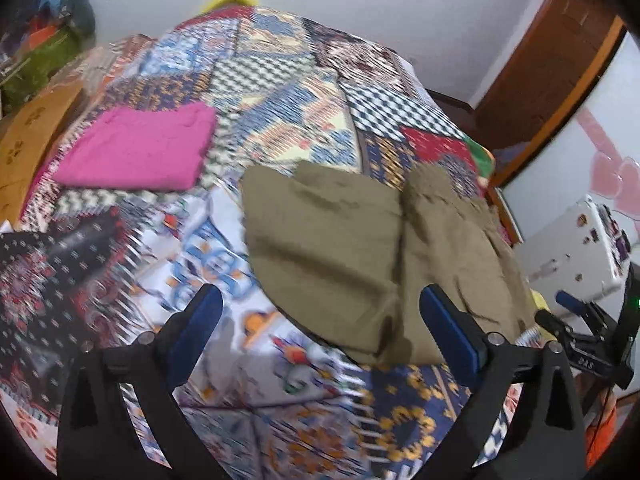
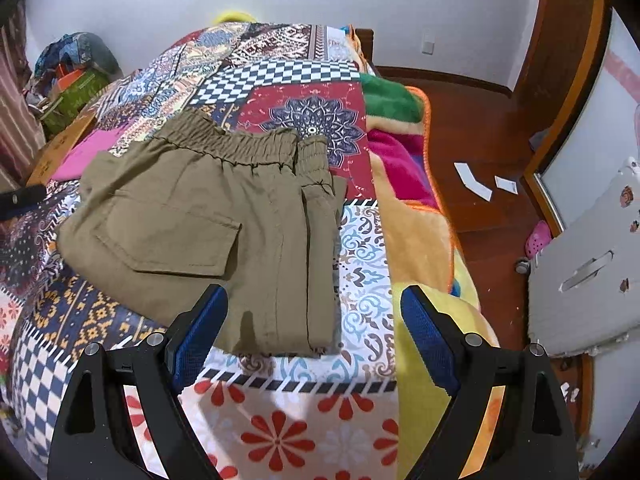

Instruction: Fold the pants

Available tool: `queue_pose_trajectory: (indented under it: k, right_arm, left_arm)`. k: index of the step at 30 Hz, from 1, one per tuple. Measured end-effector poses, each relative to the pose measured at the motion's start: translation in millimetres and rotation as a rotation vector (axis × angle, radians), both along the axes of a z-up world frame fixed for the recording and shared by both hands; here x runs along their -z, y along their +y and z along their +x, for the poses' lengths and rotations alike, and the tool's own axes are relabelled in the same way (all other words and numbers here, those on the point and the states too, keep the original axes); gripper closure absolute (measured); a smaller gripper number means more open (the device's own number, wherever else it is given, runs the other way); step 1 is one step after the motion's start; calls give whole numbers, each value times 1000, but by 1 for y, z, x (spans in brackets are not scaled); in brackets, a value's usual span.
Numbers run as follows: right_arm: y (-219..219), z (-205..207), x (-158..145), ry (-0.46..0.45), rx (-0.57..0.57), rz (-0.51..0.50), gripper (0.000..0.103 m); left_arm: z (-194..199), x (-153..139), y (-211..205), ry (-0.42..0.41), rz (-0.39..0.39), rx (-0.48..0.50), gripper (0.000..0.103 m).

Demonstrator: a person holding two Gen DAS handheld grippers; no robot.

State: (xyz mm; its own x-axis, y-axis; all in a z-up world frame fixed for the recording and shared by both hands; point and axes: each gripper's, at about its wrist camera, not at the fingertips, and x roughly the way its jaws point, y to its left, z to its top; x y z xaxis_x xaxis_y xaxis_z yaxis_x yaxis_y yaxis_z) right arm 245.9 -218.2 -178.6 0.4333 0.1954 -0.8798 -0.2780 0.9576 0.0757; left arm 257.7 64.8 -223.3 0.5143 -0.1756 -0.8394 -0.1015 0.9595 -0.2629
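Note:
Olive-khaki pants (image 2: 208,220) lie folded into a compact rectangle on the patchwork bedspread (image 2: 296,412), elastic waistband at the far end and a flap pocket on top. They also show in the blurred left wrist view (image 1: 360,256). My left gripper (image 1: 320,308) is open and empty, held above the near edge of the pants. My right gripper (image 2: 314,308) is open and empty, just short of the pants' near edge. The right gripper's tip shows at the right edge of the left wrist view (image 1: 568,316).
A folded pink garment (image 1: 140,148) lies on the bed, left of the pants. A brown board (image 1: 28,140) and green bags (image 2: 72,96) sit beyond the bed's left side. A white case (image 2: 592,264) and wooden floor (image 2: 480,140) lie to the right.

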Motion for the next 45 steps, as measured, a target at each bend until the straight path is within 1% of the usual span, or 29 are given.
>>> queue_pose_trajectory:
  k: [3,6,10,13,16,21,22,23,26,28,29,30,33,34,36,37,38,39,40,42,44,45]
  right_arm:
    - [-2,0,-2,-6,2,3,16]
    - [-4,2,0,2,2,0,16]
    - [-4,7,8,18,2,0,16]
    - [-4,16,16,38,6,4,16]
    - [-2,29,26,64,7,8,16]
    - [3,48,46,137,-3,50,16]
    - [3,50,50,151,-5,71,14]
    - [4,53,53,160,-5,87,9]
    - [8,57,58,165,-11,94,5]
    - [8,61,63,184,-9,124,2]
    - [9,62,64,193,-7,135,2]
    - [9,64,66,203,-6,147,2]
    - [8,66,69,214,3,175,4]
    - [7,66,69,211,5,183,7]
    - [8,65,67,204,0,184,14]
    - [10,62,64,195,-6,182,21]
    - [12,61,62,187,-14,178,29]
    - [14,59,59,176,-22,172,33]
    - [17,56,56,167,-34,170,40]
    - [19,56,52,156,-42,158,46]
    - [20,54,48,143,-42,145,57]
    - [19,55,45,137,-42,143,59]
  left_arm:
    - [-2,10,-12,26,-36,27,1]
    - [3,24,-21,68,-63,25,1]
    - [13,44,-27,121,-74,2,1]
    - [20,49,-28,120,-76,-4,0]
    - [31,51,-30,131,-101,6,0]
    - [49,57,-35,141,-90,22,0]
    - [51,57,-36,141,-89,26,0]
    - [53,58,-37,140,-87,30,0]
    - [60,61,-44,127,-69,55,0]
    - [62,62,-47,120,-73,84,1]
    - [64,62,-49,115,-68,93,5]
    - [64,62,-52,108,-65,104,13]
    - [67,61,-55,100,-69,123,20]
    - [68,62,-54,103,-78,123,21]
    - [68,62,-51,101,-97,117,28]
    - [68,62,-50,98,-103,116,30]
    - [68,61,-50,96,-107,118,35]
    - [68,61,-50,95,-111,123,39]
    - [68,60,-51,92,-111,127,41]
    - [66,58,-53,87,-105,138,50]
    - [63,54,-56,77,-91,141,56]
    - [61,51,-56,70,-83,143,59]
